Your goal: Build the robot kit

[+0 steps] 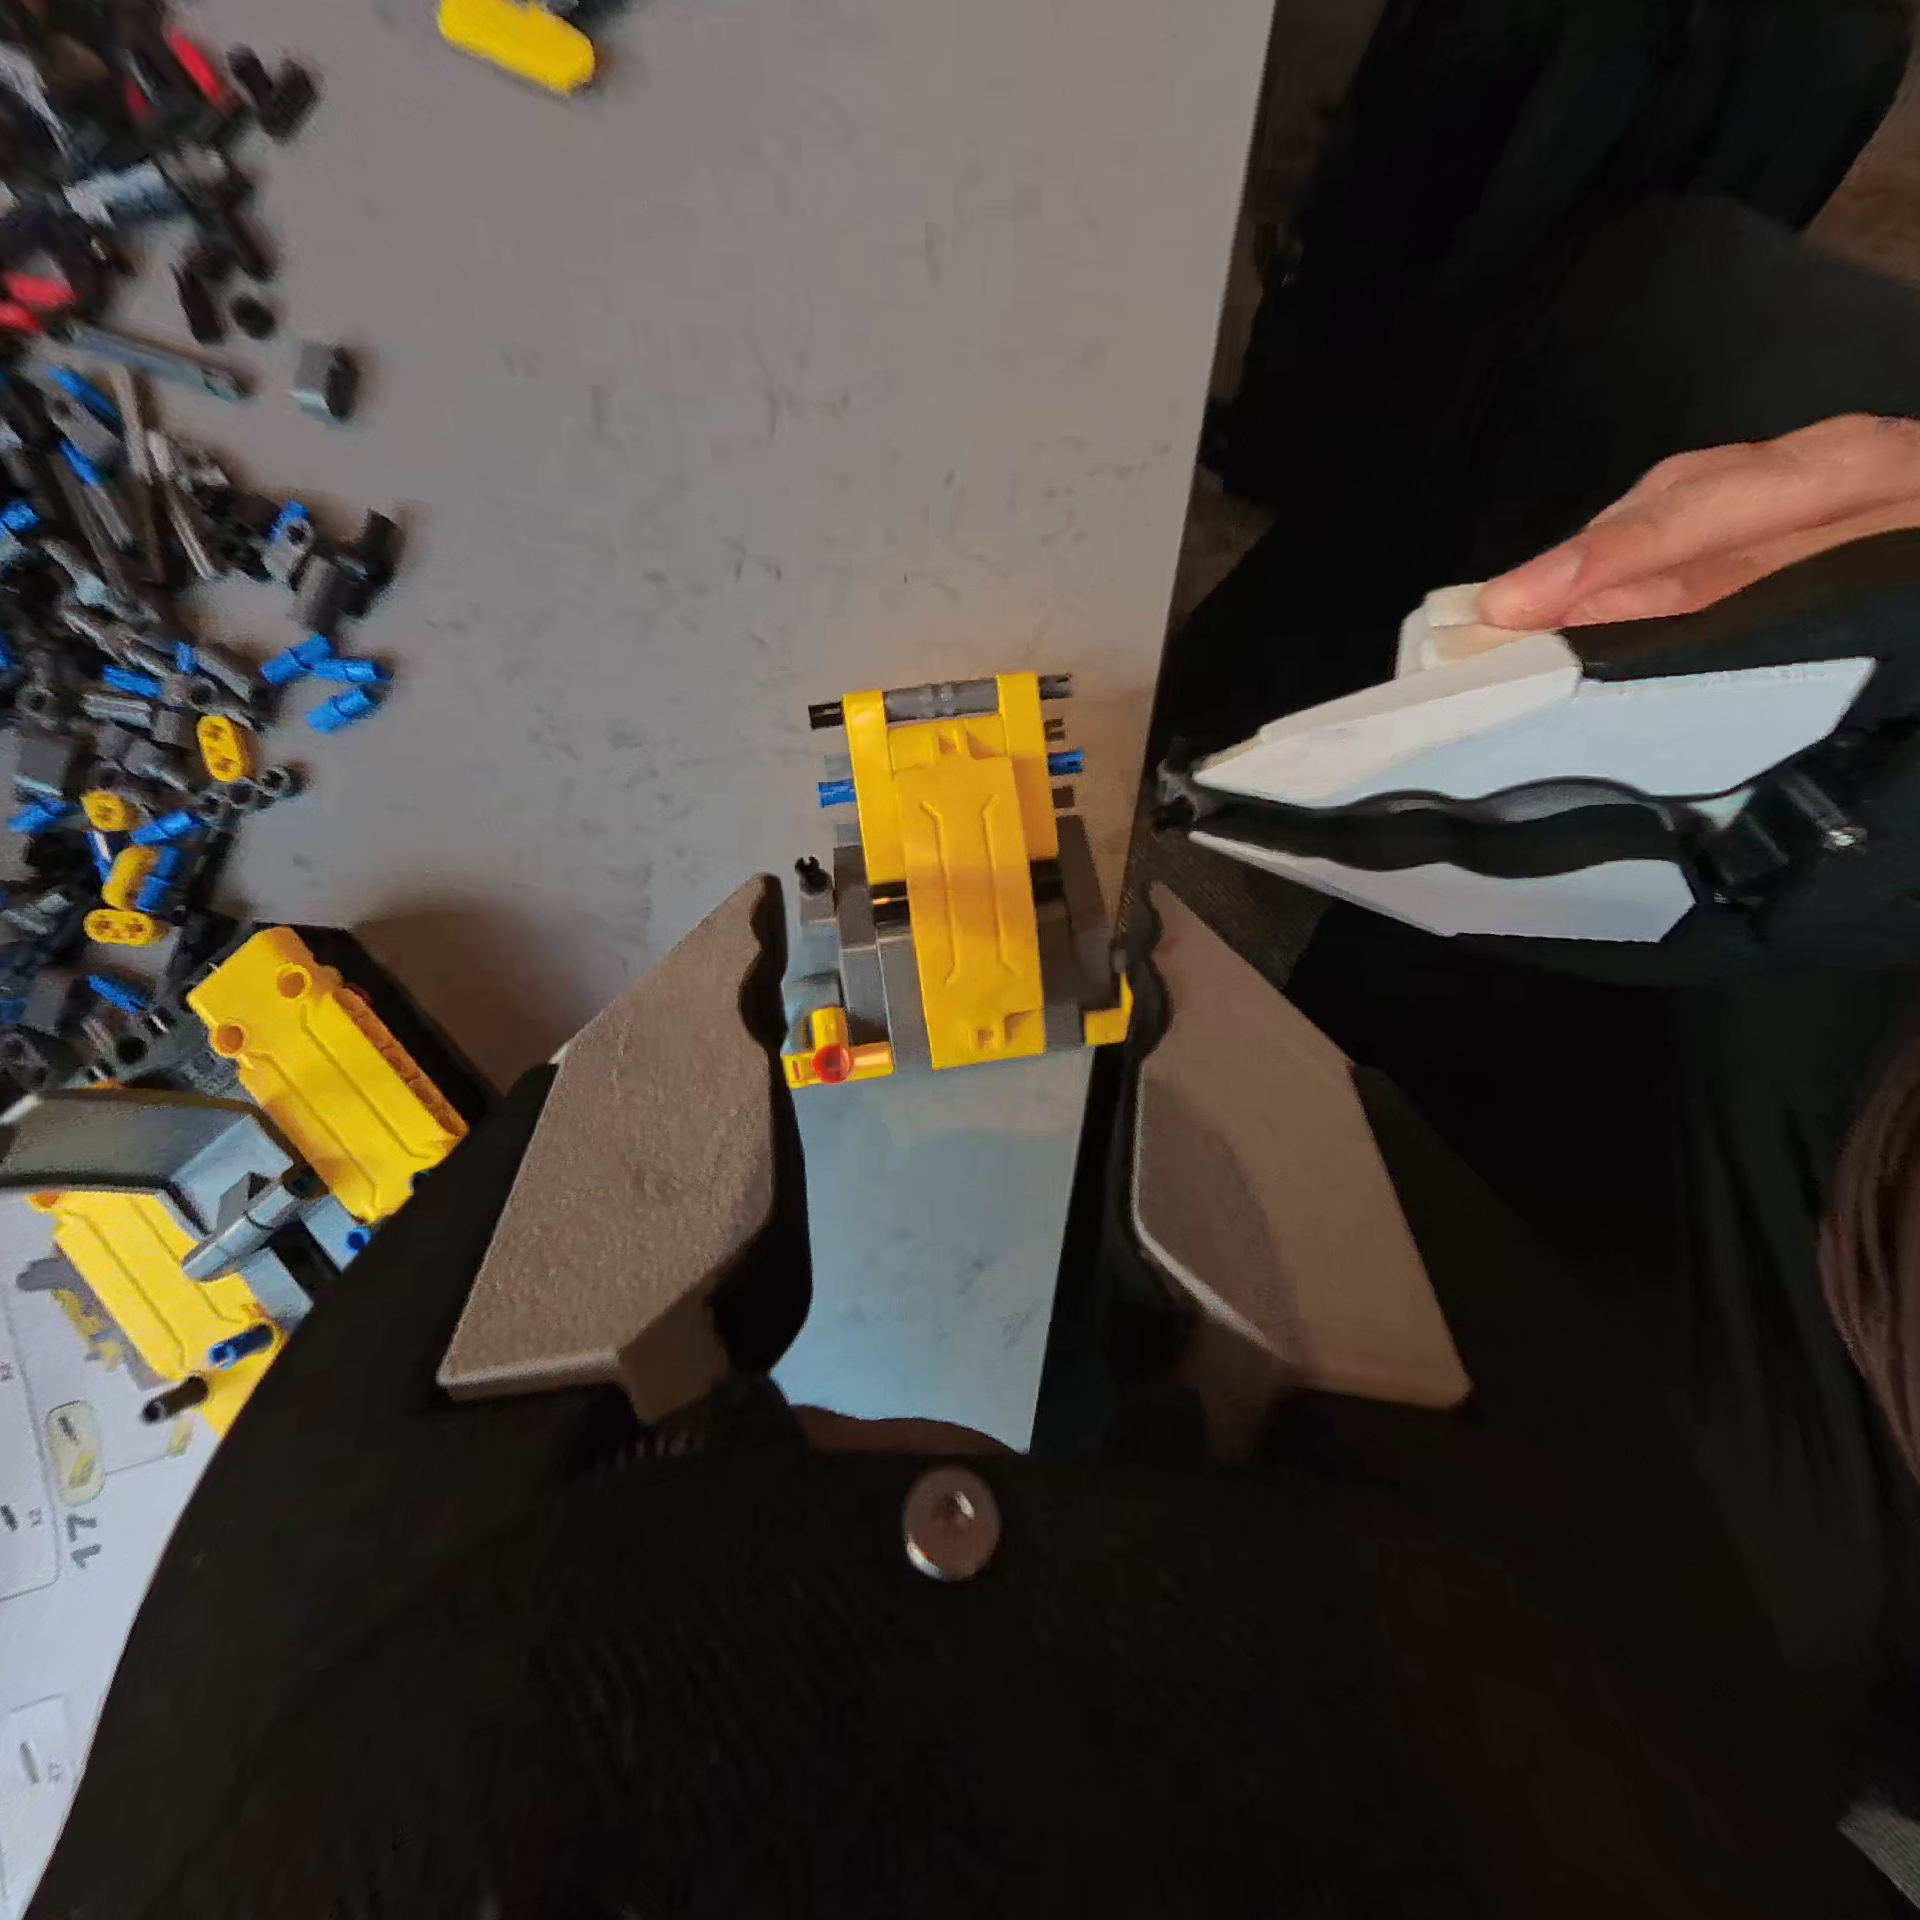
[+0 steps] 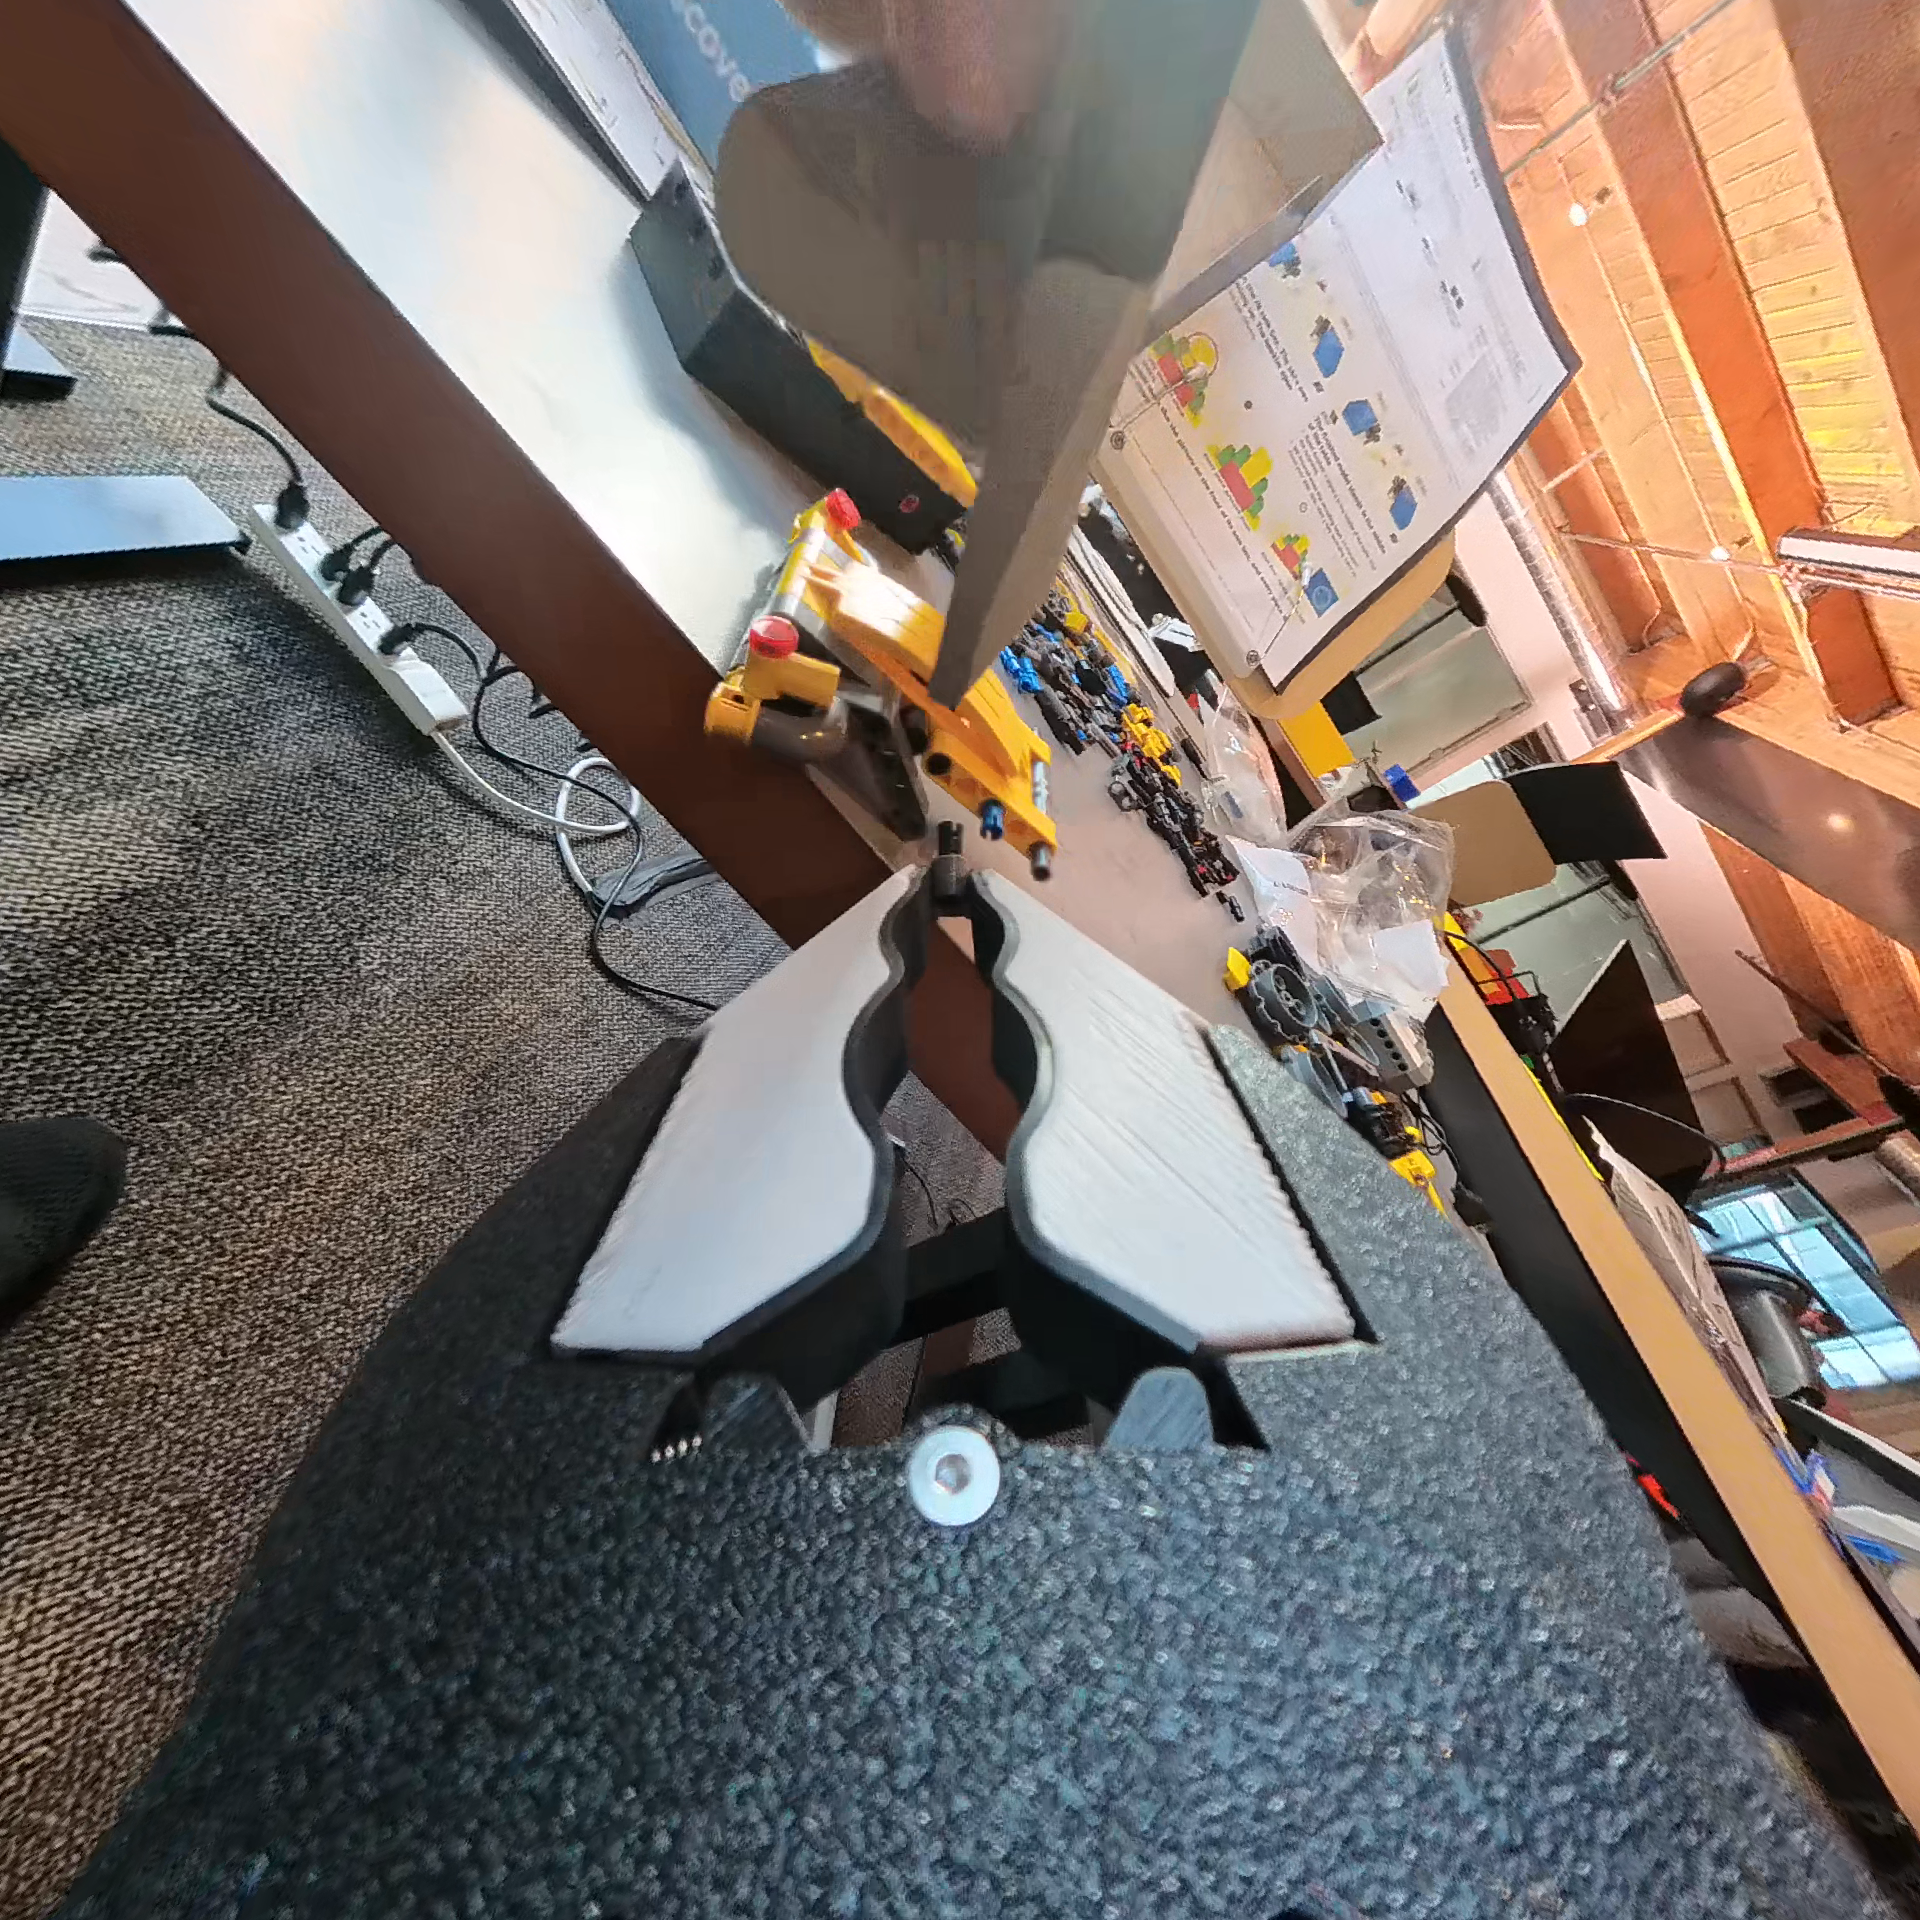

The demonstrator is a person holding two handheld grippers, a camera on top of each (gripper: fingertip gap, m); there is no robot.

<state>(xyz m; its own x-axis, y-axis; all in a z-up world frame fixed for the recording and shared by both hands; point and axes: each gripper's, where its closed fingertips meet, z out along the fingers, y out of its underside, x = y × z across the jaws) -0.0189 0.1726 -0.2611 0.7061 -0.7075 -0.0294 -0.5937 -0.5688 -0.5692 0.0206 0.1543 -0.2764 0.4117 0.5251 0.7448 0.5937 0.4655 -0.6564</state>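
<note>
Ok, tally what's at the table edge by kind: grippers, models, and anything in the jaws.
Grippers: 2, left gripper, right gripper
Yellow model: 1, in the left jaws
Black pin: 1, in the right jaws
Total: 4

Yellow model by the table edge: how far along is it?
Done: yellow model is partly built, panels on. In hand: left gripper clamps it; right gripper pinches a small black pin beside it. Left: the loose parts pile remains unsorted.
</note>
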